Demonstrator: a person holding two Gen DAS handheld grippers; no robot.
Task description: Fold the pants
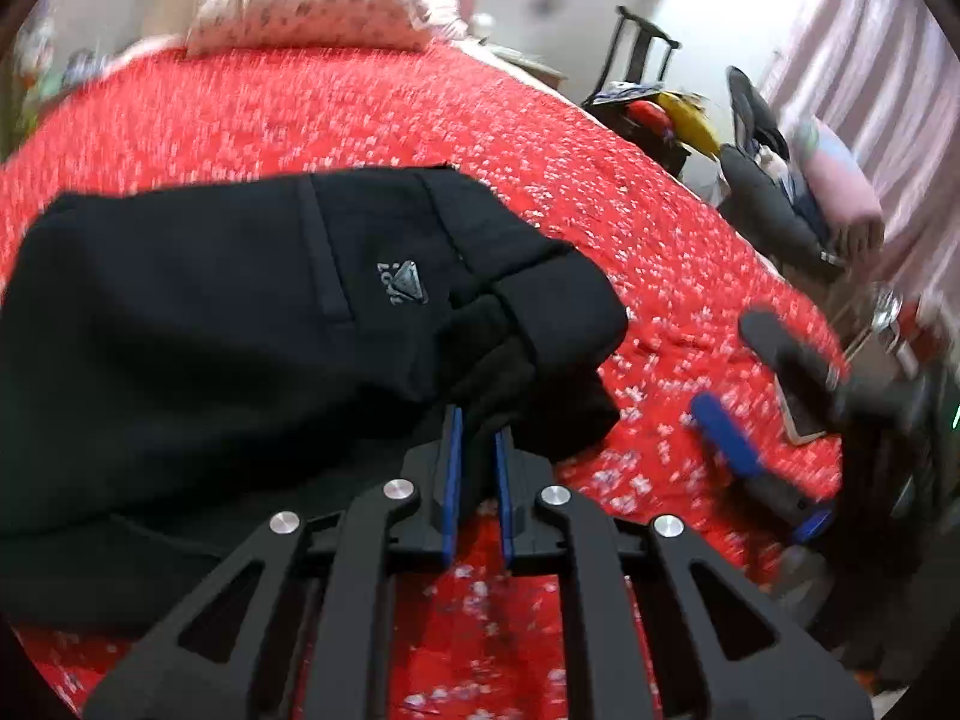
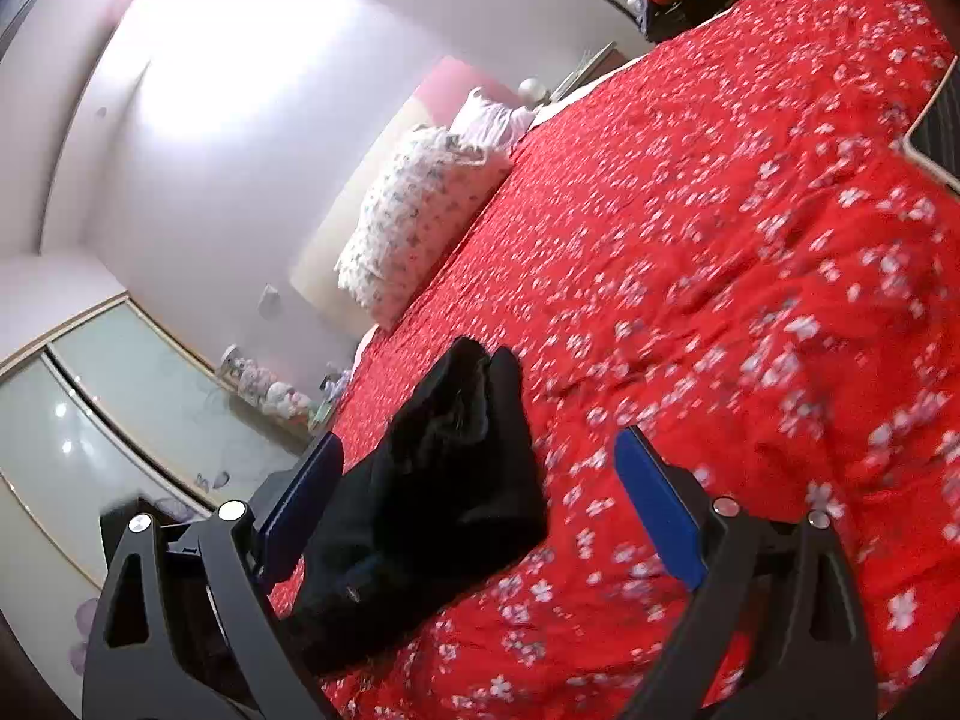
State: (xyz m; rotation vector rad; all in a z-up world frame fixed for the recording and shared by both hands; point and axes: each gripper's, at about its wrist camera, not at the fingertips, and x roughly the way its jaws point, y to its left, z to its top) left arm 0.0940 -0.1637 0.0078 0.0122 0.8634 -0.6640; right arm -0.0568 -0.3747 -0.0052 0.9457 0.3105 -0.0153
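Black pants [image 1: 252, 312] with a small grey triangular logo lie bunched on a red flowered bedspread [image 1: 360, 114]. My left gripper [image 1: 478, 426] is shut on a fold of the black pants at their near right edge, the cloth pinched between the blue pads. My right gripper [image 1: 750, 384] shows in the left wrist view to the right, apart from the pants, its jaws wide apart. In the right wrist view the right gripper [image 2: 480, 450] is open and empty, with the pants [image 2: 444, 480] lying between and beyond its fingers on the bedspread [image 2: 720, 240].
A flowered pillow [image 1: 312, 0] lies at the head of the bed, also in the right wrist view [image 2: 414, 210]. A chair with clothes and bags [image 1: 768, 180] stands beside the bed on the right. A glass-door wardrobe [image 2: 90, 420] stands at the left.
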